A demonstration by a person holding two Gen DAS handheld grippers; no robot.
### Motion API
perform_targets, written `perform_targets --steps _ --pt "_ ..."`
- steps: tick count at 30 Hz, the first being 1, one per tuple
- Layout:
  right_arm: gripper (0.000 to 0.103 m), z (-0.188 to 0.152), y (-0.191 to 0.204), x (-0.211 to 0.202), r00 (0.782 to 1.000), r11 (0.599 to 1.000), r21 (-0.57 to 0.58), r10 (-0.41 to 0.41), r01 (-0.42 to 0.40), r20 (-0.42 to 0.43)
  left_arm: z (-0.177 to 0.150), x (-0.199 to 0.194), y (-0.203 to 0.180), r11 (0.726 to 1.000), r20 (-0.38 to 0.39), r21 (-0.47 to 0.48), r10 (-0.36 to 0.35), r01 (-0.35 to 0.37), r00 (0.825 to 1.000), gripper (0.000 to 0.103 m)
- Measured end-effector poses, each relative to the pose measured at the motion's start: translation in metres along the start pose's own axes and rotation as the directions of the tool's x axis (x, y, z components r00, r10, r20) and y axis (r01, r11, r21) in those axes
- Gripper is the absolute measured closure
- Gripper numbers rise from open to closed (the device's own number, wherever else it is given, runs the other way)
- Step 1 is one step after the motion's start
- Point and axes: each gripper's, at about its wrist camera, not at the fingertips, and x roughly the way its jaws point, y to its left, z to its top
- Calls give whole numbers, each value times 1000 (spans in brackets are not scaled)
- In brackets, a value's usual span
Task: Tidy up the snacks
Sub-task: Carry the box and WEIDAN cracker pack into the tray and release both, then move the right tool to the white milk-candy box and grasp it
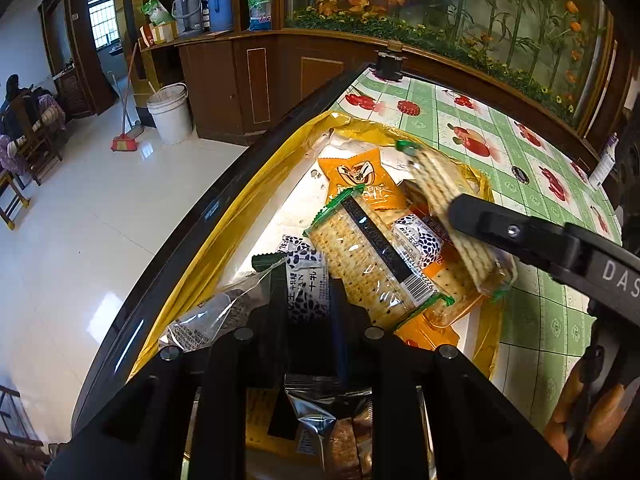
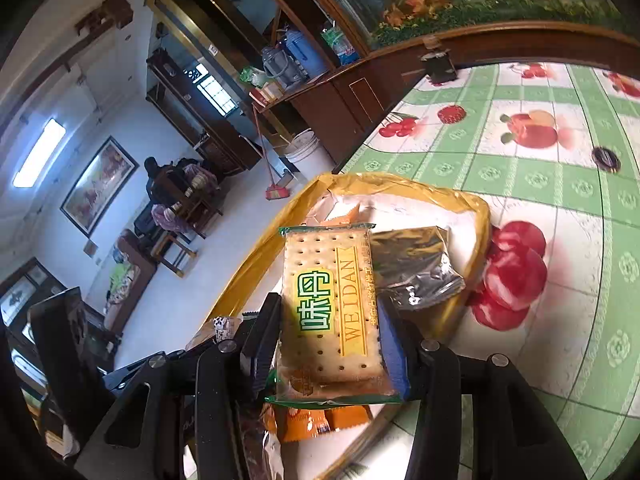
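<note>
Crackers in a clear green-edged packet [image 2: 334, 312] sit clamped between the right gripper [image 2: 328, 340] pads, held above a gold-rimmed tray [image 2: 478, 208] heaped with other snack packets [image 1: 372, 264]. Between the left gripper [image 1: 310, 304] fingers, nearly closed, sits a black-and-white dotted packet [image 1: 306, 280], seemingly pinched. The tray rests at the edge of a table under a green checked fruit-print cloth [image 2: 532, 184]. Beyond lie a glossy white floor [image 1: 80, 220], a white bucket [image 1: 170, 114], a broom [image 1: 126, 142], dark wood cabinets [image 1: 240, 80] with thermos jugs [image 1: 220, 4], and a seated person [image 1: 14, 96].
</note>
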Motion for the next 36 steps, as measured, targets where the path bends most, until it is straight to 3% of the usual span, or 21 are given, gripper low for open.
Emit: perform_targets --steps 4,6,11,12,20,23,26,31,36 --pt "53 0 12 10 999 998 -45 -35 35 -9 0 0 0 1000 -7 -3 -3 3 1000 83" --pt "52 -2 15 12 999 997 -59 -46 45 -11 0 -1 -1 1000 -9 -2 -3 3 1000 69" --pt "44 -4 11 4 999 998 -42 -40 40 2 1 -10 -2 999 -5 -20 -31 31 1000 46" --pt "38 -3 10 1 999 999 -36 -36 37 8 1 -12 -2 999 -1 -23 -37 37 999 45" --pt "34 -4 -3 -32 997 999 5 -33 32 63 4 -29 -3 998 27 -52 -38 39 999 44" --pt "34 -9 -11 -48 996 999 13 -42 41 82 6 -40 -1 996 55 -68 -53 57 997 33" --pt "34 -17 -25 -67 993 997 31 -67 65 98 6 -48 -7 995 71 -57 -78 82 994 32" --pt "34 -36 -61 -107 981 987 88 -146 135 128 -5 -51 -42 990 44 28 -142 141 989 32" --pt "28 -56 -102 -153 947 955 137 -283 264 151 -26 -47 -95 967 -34 131 -218 220 975 32"
